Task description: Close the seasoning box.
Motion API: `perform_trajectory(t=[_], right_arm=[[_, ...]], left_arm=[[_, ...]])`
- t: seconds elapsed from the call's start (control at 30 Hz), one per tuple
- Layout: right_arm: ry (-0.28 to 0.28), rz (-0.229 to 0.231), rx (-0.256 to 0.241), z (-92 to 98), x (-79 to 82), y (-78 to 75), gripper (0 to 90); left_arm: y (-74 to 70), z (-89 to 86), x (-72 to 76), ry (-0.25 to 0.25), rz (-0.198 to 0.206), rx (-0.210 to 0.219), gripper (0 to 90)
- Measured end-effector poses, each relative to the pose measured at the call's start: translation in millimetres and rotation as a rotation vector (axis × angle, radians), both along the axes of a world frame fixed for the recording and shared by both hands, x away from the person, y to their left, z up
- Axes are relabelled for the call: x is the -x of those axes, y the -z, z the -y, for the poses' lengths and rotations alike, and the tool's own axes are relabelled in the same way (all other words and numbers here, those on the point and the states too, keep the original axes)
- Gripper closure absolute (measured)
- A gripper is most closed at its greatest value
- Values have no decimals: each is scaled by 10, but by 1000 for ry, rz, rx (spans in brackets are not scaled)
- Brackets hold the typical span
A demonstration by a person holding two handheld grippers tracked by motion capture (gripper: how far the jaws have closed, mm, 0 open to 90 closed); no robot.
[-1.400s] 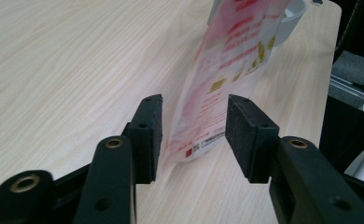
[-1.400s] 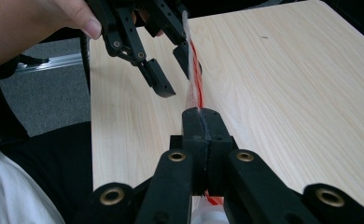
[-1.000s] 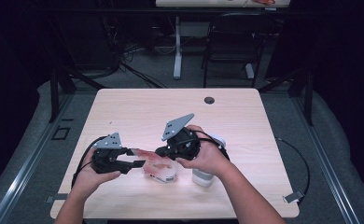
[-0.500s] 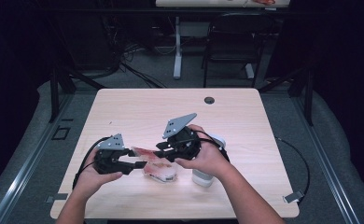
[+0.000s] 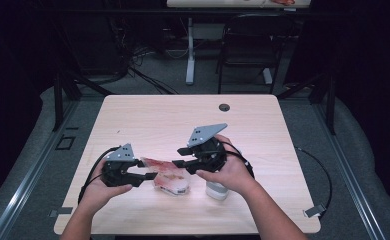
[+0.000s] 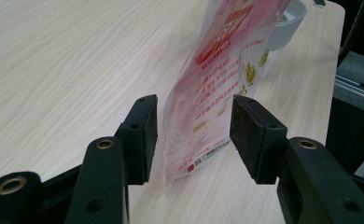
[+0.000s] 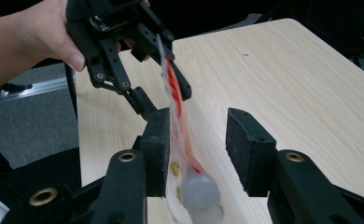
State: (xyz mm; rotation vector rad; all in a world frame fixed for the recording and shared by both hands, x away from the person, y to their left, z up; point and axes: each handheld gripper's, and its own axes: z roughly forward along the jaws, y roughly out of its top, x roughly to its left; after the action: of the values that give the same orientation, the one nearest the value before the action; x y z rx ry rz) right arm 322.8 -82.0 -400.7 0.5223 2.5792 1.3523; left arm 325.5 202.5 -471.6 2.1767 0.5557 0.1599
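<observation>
Pale wooden worktop (image 5: 148, 120) carried a red-printed clear pouch (image 5: 169, 176), barely shifted since earlier. Left gripper (image 5: 144, 171) and right gripper (image 5: 179, 157) had jaws parted, straddling its ends without clamping.

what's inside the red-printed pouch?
The pouch is partly see-through: a pale, rounded, bottle-like shape shows at its lower end in the right gripper view. Red print covers the rest, so the other contents are hidden. Both grippers' jaws stand open around it.
</observation>
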Motion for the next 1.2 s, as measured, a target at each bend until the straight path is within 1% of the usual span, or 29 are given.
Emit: perform_trajectory(t=[0.03,0.07,0.1,0.13,0.17,0.2,0.27,0.3,0.33,0.37,0.47,0.57,0.6,0.63,0.67,0.7,0.77,0.83,0.87,0.9,0.97,1.0,1.03,1.07,1.13,1.17,1.2], right_arm=[[13,-5,-21,69,10,4,585],[13,-5,-21,69,10,4,585],[13,-14,-45,138,34,-3,562],[17,-15,-58,171,53,-6,548],[17,-15,-58,171,53,-6,548],[28,-6,-84,235,89,-10,540],[55,-8,-95,297,119,-8,530],[55,-8,-95,297,119,-8,530],[85,7,-104,372,146,-3,505],[98,16,-102,416,157,-2,496],[146,42,-124,541,183,19,465],[213,39,-143,670,179,36,472],[213,39,-143,670,179,36,472],[253,37,-164,754,162,33,476],[267,29,-185,791,150,33,475],[275,27,-193,827,140,30,475],[305,32,-192,880,125,23,476],[328,32,-192,932,112,13,497],[328,32,-192,932,112,13,497],[351,36,-200,979,101,4,516],[361,35,-204,1000,97,2,531],[366,32,-208,1017,95,1,553],[381,27,-197,1048,90,-1,586],[381,27,-197,1048,90,-1,586],[408,23,-195,1093,76,0,646],[408,23,-195,1093,76,0,646],[435,22,-195,1126,62,-1,668]], left_arm=[[-10,-10,5,-3,3,5,515],[-10,-10,5,-3,3,5,512],[-23,-26,9,-8,-2,14,507],[-27,-34,11,-10,-3,21,500],[-27,-34,11,-10,-3,21,494],[-36,-51,13,-18,0,21,487],[-35,-59,13,-25,3,25,480],[-40,-70,14,-31,1,25,480],[-44,-82,15,-36,3,24,476],[-47,-109,18,-46,6,29,474],[-48,-160,14,-68,0,36,467],[-50,-209,9,-85,-7,46,467],[-50,-209,9,-85,-7,46,467],[-59,-231,12,-97,-4,45,468],[-66,-238,17,-104,-2,49,468],[-73,-242,20,-109,1,50,468],[-88,-249,26,-117,6,41,468],[-92,-259,26,-124,5,36,469],[-92,-259,26,-124,5,36,470],[-90,-262,25,-127,4,36,470],[-87,-271,24,-133,4,34,471],[-87,-275,25,-136,4,34,471],[-90,-287,24,-139,4,33,471],[-90,-287,24,-139,4,33,471],[-90,-305,23,-148,0,34,471],[-90,-305,23,-148,0,34,471],[-86,-318,19,-154,1,38,471]])
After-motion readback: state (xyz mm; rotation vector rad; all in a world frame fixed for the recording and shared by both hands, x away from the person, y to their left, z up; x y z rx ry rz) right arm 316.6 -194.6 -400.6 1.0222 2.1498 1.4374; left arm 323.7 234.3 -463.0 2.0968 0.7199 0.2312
